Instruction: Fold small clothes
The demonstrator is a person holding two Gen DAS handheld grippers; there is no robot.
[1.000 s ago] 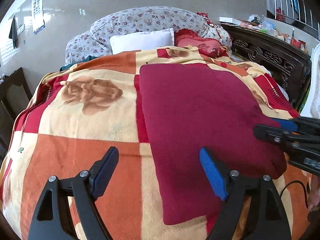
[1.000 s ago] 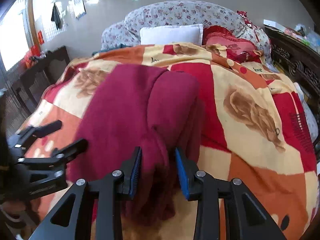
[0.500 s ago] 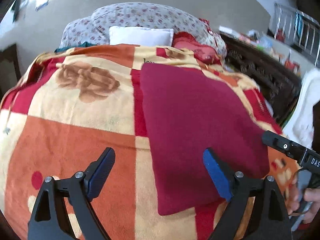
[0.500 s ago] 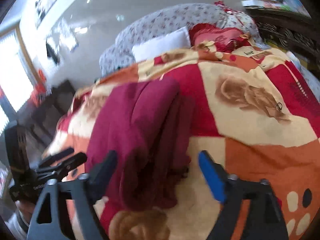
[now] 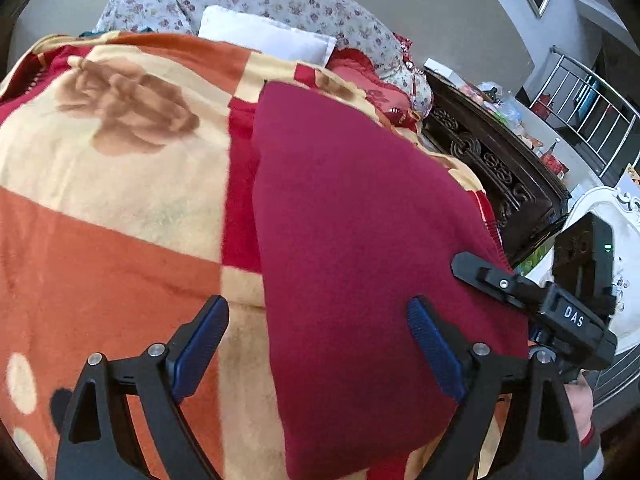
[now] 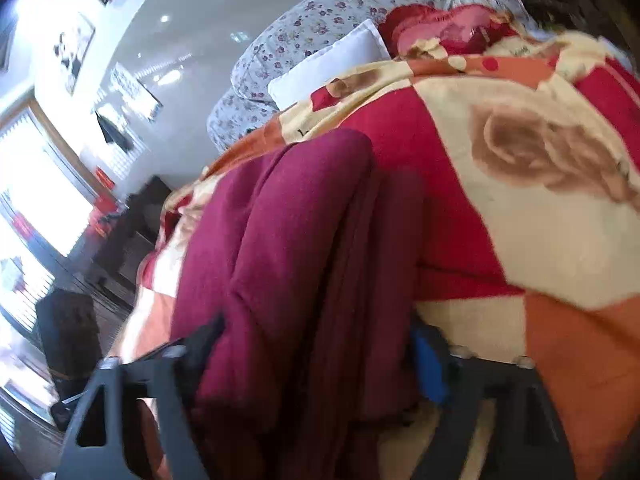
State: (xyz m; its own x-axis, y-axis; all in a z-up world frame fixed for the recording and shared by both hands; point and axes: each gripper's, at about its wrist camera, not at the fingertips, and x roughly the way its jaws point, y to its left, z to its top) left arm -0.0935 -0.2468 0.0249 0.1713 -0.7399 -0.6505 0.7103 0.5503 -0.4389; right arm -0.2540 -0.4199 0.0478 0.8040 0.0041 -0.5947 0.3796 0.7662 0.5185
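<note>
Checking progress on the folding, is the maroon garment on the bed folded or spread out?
Folded lengthwise: the maroon garment lies as a narrow strip, with stacked layers visible along its side edge, on the patterned blanket.

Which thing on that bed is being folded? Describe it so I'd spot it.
Look at the bed's checked orange, cream and red blanket. On its right half lies the garment, a plain dark red piece. It alone carries no pattern.

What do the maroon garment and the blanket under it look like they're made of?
Maroon garment: looks like soft matte knit or fleece, with thick rounded folds in the right wrist view. Blanket: plush fuzzy pile, printed in orange, cream and red blocks with roses; likely synthetic fleece.
</note>
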